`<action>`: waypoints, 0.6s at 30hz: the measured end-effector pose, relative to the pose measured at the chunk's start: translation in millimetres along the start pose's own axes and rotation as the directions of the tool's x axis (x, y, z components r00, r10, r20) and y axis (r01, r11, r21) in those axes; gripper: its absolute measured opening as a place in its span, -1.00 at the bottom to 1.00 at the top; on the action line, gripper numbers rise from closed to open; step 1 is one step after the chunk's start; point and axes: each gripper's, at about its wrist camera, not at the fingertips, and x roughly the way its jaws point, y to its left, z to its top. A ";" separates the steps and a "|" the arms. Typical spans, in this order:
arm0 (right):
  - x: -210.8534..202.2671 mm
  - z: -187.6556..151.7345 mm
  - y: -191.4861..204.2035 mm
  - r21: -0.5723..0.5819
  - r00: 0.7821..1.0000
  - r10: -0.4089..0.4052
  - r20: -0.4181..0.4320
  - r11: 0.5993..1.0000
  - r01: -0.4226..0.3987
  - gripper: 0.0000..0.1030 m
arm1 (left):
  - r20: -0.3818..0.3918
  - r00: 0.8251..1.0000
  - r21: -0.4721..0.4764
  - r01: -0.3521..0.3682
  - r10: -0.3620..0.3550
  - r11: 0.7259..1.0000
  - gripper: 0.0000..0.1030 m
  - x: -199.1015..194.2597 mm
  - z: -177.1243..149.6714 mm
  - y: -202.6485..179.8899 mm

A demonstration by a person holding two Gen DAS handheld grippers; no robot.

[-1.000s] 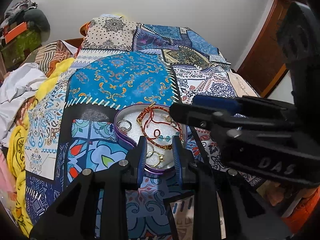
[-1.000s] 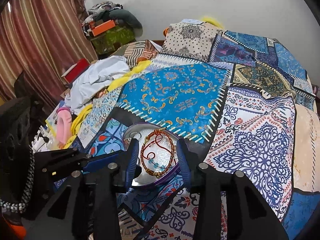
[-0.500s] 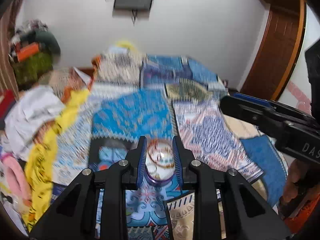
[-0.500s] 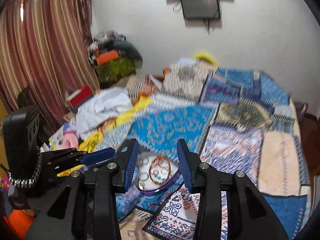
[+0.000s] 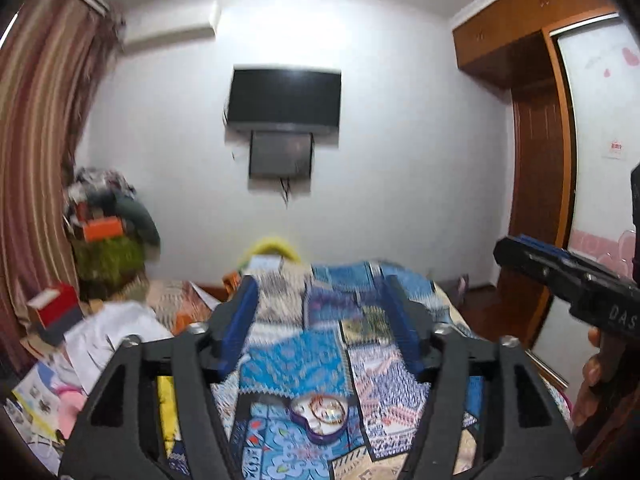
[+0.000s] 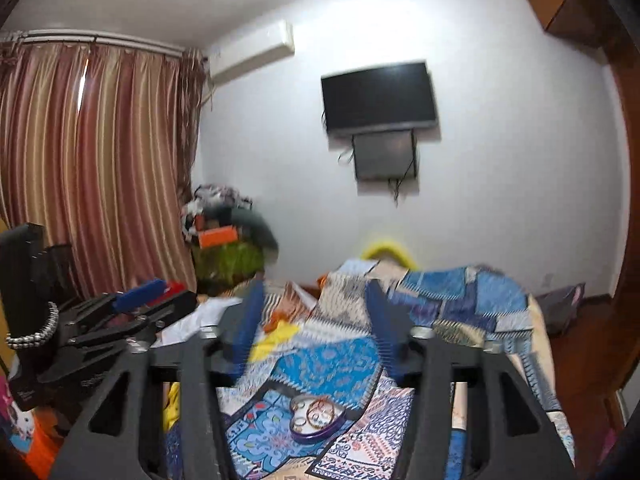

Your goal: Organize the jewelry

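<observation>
— Jaws first, left wrist view: what do we have?

— Our left gripper [image 5: 324, 320] stands with its blue pads [image 5: 239, 330] well apart; the jaws have just been opening and nothing is between them. They hang in the air, pointing about level at the far wall and the TV [image 5: 285, 98].

— And the tin?

— We see the tin [image 5: 319, 416] low in the frame, on the bedspread [image 5: 296, 364], well below the fingers and touching neither. It is heart-shaped with a purple rim, and bangles [image 5: 325, 411] lie in it. Its long axis runs roughly left to right across the view; blur hides which way the heart's tip points. At the right edge our right gripper [image 5: 560, 268] juts in, a hand [image 5: 592, 376] under it.

— Right wrist view?

— Our right gripper's jaws are also wide, also just been opening, and bare. They point level over the bed toward the wall. The tin sits low between the finger bases in the picture, flat on the bedspread, apart from the pads, its long axis slanting from upper left to lower right. Our left gripper shows at the left edge, beside the curtain [image 6: 100, 168].
</observation>
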 end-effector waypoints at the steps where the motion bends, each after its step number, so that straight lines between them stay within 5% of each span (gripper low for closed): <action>1: -4.8 0.1 1.9 0.000 1.000 -0.016 0.019 1.000 0.016 0.25 | 0.016 1.000 -0.003 -0.006 0.006 1.000 0.46 -6.9 0.9 -0.2; 3: -12.8 -0.2 5.3 -0.002 0.997 -0.051 0.050 0.999 0.051 0.53 | 0.038 0.999 -0.015 -0.014 0.014 1.000 0.82 -16.8 3.6 0.3; 9: -21.2 -1.9 11.6 -0.004 0.984 -0.152 0.094 0.988 0.153 1.00 | 0.061 0.997 -0.047 -0.048 0.051 0.998 0.98 -32.4 4.6 5.8; 18: -28.9 -3.4 14.3 -0.020 0.980 -0.175 0.093 0.984 0.177 1.00 | 0.043 0.997 -0.056 -0.062 0.064 0.996 0.99 -36.9 -0.5 7.5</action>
